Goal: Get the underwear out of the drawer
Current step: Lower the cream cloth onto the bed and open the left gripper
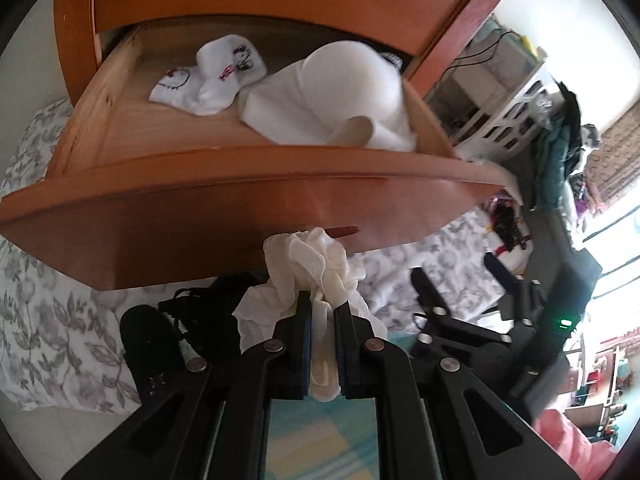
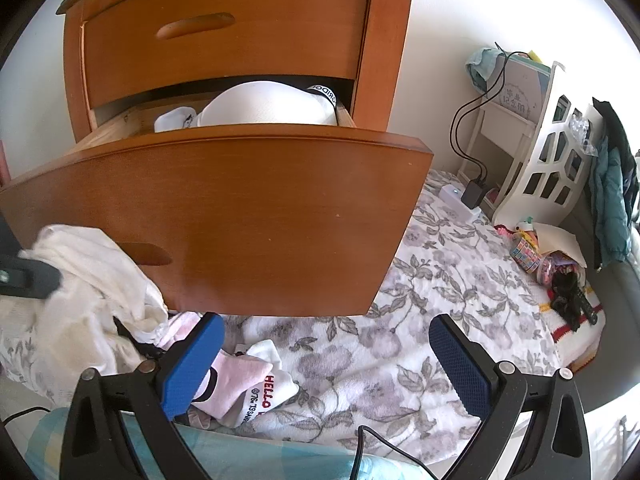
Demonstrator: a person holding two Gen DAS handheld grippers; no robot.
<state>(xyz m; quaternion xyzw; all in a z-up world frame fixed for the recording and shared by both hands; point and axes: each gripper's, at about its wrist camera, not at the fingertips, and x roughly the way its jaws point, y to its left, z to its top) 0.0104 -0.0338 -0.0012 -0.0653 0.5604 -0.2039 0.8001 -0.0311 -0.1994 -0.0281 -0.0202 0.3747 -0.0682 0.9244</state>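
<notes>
Left jaws: your left gripper [image 1: 320,304] pinches the cream underwear [image 1: 308,264] tight, already outside the drawer [image 1: 256,196], below its front.
Right jaws: your right gripper [image 2: 326,364] gapes wide, holding nothing.
Placement: lower it onto the floral bed [image 2: 440,280] beside the black garments [image 1: 168,320], then let go.
Watch: more white underwear [image 1: 340,92] waits inside.

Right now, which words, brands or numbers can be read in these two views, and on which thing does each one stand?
"HELLO": red letters on the white sock lying on the floral bedspread; the word after it is cut off.
"'76" and "'19 SAN...": small black print on the same sock, only partly legible.
"...RIDG...": upside down on the black waistband in the open drawer; partial and uncertain.
Characters on the pale box on the shelf: too blurred.
Marks on the drawer's socks: embroidery, unreadable.
</notes>
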